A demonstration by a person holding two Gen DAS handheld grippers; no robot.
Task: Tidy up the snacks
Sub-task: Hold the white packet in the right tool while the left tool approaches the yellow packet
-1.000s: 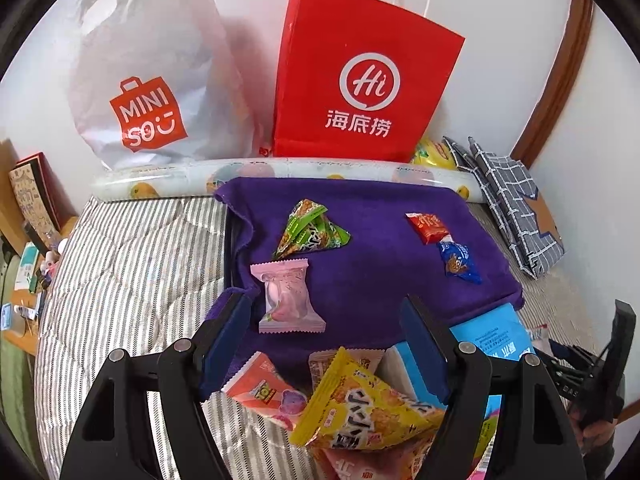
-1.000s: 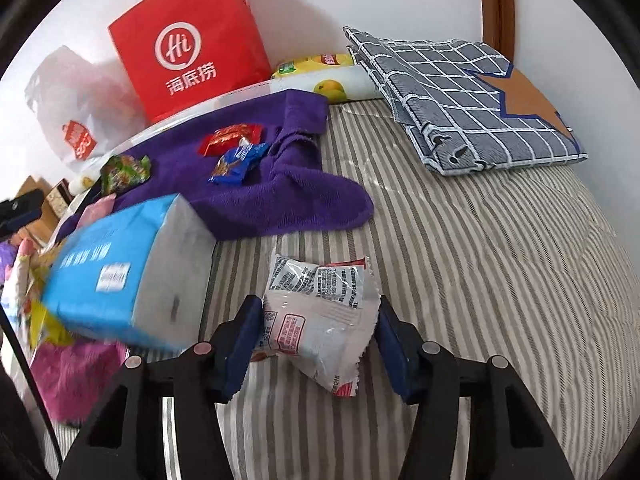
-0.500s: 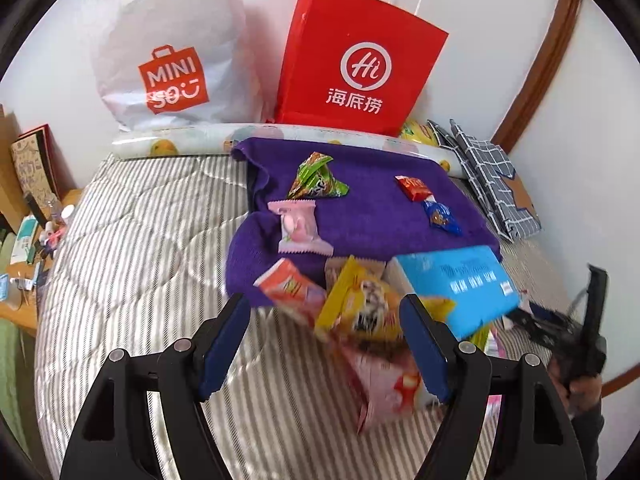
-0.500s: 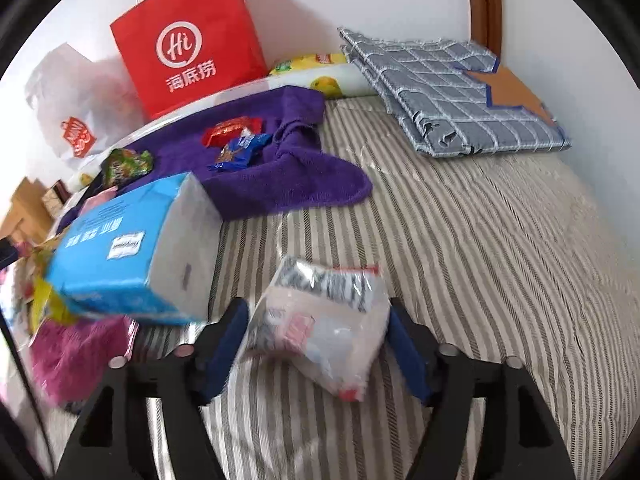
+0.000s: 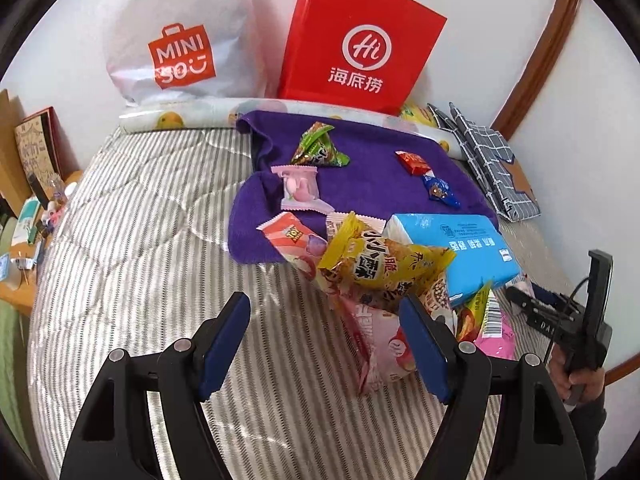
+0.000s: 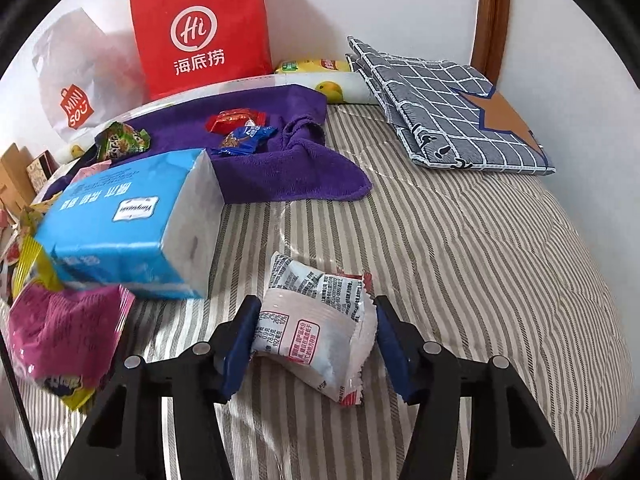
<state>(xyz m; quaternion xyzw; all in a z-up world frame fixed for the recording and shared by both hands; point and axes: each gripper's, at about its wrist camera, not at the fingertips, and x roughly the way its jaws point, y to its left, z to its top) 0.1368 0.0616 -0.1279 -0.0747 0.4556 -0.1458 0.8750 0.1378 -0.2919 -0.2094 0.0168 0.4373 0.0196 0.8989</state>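
Since a second ago your left gripper [image 5: 324,344] has backed off the purple towel [image 5: 372,184], so the snack pile [image 5: 384,268] now sits at one o'clock beyond its tips. Its jaws stand wide with nothing between them; the pink packet [image 5: 380,348] lies just beside the right finger.

From the right wrist, your right gripper [image 6: 314,344] has just been closing on the white snack packet [image 6: 320,320], which lies on the striped bedspread [image 6: 460,240] between the jaws, pads pressing its sides. The blue tissue pack [image 6: 120,220] sits at ten o'clock. That puffy, slick wrapper could squirt out if you squeeze unevenly
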